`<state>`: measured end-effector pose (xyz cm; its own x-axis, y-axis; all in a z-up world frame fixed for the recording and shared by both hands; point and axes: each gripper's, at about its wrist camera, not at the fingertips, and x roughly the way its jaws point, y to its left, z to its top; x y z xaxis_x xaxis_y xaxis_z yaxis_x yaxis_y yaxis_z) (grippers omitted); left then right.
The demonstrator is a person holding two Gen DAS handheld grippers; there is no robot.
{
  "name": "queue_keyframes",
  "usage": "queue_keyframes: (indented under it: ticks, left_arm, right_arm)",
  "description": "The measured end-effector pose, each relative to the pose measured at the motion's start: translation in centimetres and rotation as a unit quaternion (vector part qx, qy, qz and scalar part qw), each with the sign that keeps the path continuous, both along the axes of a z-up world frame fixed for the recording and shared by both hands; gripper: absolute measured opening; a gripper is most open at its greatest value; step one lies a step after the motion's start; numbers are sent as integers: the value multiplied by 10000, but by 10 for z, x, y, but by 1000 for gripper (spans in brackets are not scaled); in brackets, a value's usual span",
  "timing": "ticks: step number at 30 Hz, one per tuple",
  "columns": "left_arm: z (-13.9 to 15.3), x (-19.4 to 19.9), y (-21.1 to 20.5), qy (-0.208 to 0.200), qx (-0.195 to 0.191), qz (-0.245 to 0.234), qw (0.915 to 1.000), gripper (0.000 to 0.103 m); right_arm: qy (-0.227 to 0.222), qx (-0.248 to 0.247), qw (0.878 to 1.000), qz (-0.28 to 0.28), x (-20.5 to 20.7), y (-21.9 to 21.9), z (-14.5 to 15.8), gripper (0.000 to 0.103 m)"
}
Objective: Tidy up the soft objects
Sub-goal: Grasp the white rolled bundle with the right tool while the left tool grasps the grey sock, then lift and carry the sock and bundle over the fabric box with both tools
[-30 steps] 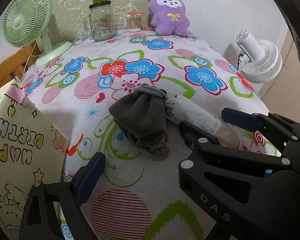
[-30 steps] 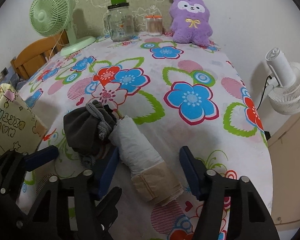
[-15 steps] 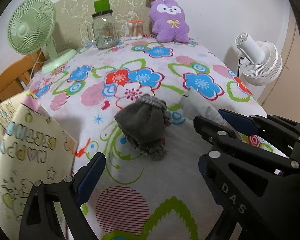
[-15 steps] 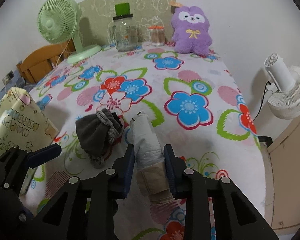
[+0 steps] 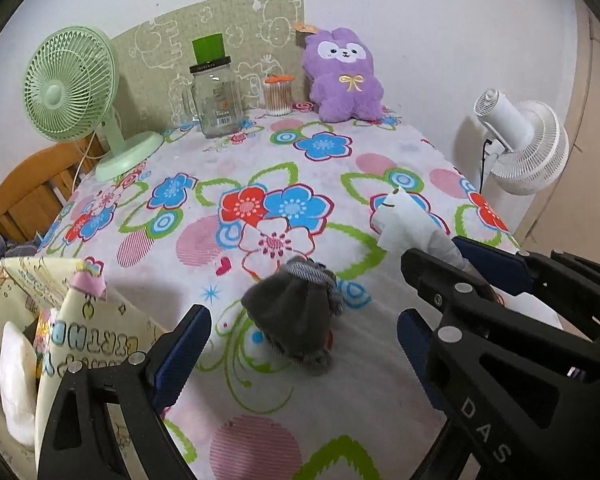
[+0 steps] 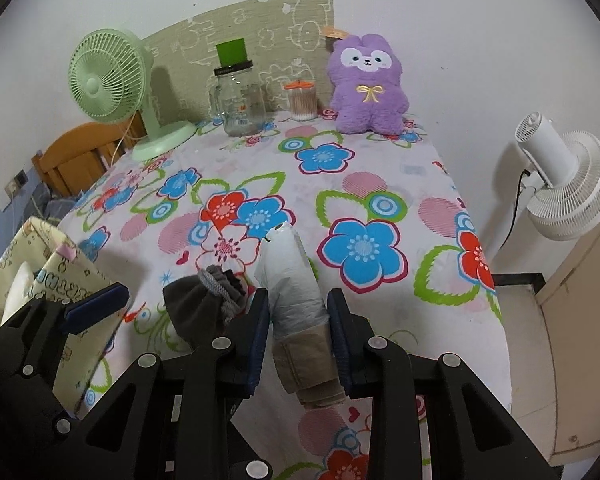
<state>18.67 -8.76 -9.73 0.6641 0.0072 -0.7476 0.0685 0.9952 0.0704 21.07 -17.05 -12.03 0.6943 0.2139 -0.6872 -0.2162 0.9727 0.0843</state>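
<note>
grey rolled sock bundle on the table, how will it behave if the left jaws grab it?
The grey sock bundle looks like soft knit fabric, so it would probably squash rather than resist. Its lumpy rolled shape with a loose cuff suggests it may partly unroll or sag when lifted. It likely weighs little and sits flat on the tablecloth, so rolling seems unlikely.

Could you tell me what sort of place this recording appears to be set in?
Most likely a home room, perhaps a bedroom or living corner. A table with a flowered tablecloth stands against the wall, holding a purple plush toy, a green desk fan and a glass jar; a wooden chair sits beside it.
</note>
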Motion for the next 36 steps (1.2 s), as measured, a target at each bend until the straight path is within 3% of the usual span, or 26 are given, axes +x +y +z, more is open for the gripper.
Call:
queue_keyframes:
  ticks: [12,22,36]
  left_arm:
    - [-22,22,5,39,-149,148,9998,93]
    - [-37,29,8,300,-245,126,9992,62]
    - [-23,9,8,161,-229,65,9996,56]
  right_arm:
    - [176,74,9998,-68,21,1,-18,32]
    - [370,0,9993,-44,26,4,-30,32]
    - [252,29,9996,-88,3,4,-18,33]
